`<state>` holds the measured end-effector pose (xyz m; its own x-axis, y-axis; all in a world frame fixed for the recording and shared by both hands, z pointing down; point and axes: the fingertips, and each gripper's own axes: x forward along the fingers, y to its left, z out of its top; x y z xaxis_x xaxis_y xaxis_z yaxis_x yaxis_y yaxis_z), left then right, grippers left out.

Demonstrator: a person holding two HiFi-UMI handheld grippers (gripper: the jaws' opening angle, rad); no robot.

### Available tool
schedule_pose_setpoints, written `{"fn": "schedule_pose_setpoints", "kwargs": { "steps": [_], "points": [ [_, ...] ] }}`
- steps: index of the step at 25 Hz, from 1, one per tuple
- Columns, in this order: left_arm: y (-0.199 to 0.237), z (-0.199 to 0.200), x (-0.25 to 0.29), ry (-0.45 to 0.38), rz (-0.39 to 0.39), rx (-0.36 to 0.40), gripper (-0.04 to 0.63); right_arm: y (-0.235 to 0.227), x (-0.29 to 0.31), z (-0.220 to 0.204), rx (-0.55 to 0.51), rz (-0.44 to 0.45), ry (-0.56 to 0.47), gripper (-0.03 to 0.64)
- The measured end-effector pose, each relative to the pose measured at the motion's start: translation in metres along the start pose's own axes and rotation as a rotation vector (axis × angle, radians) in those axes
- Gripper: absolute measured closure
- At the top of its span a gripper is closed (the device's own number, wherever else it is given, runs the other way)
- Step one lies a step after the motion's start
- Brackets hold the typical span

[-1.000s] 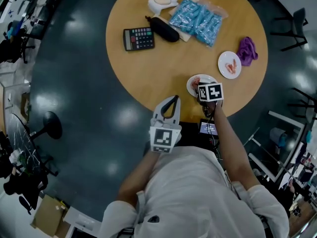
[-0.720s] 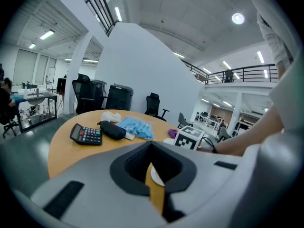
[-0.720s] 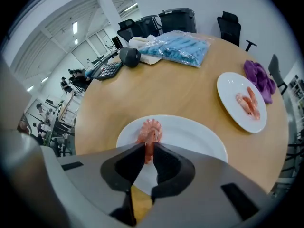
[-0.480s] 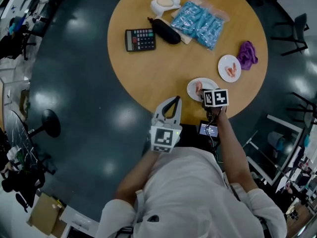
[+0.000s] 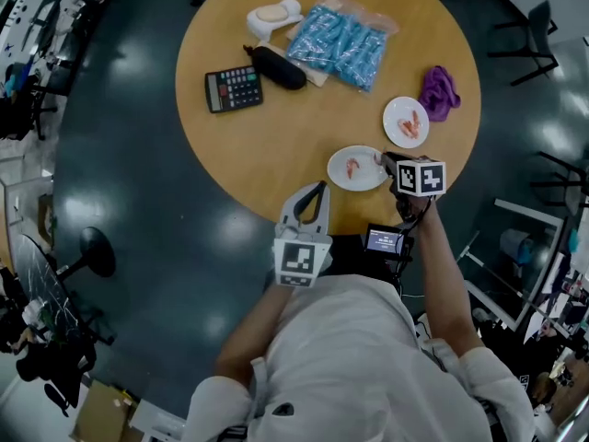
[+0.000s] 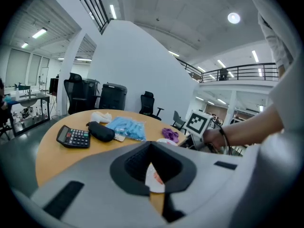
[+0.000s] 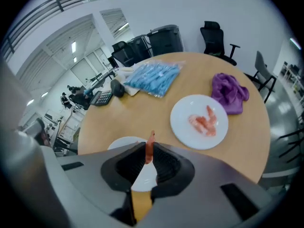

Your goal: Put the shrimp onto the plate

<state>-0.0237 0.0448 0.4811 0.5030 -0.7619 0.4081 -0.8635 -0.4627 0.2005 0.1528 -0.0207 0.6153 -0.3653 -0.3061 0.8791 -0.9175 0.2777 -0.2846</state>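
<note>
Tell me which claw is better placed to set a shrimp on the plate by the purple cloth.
Right. The right claw has just closed on a shrimp, and that plate lies just ahead of it. The left claw is shut, empty, back at the near edge of the table.

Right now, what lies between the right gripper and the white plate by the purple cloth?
Only bare wooden tabletop between that round white plate and the right gripper, shut on the pink shrimp; the right gripper view shows it.

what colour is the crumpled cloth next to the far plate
Purple. The crumpled cloth shows best in the right gripper view, beside the round white plate.
</note>
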Motion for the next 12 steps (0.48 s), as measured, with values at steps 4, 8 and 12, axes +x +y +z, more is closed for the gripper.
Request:
{"fn": "schedule_pose_setpoints", "kwargs": {
  "steps": [4,8,12],
  "points": [
    [-0.007,0.0,0.007,0.016,0.0,0.01,0.589,-0.064,-0.003,0.049,-0.015,-0.068,-0.033,0.56],
    [-0.016,-0.004,0.015,0.043,0.004,0.014,0.589,-0.105,0.013,0.081,-0.02,-0.082,-0.01,0.56],
    [-0.021,-0.004,0.022,0.064,0.024,0.013,0.589,-0.125,0.037,0.094,-0.012,-0.075,0.042,0.56]
  ]
}}
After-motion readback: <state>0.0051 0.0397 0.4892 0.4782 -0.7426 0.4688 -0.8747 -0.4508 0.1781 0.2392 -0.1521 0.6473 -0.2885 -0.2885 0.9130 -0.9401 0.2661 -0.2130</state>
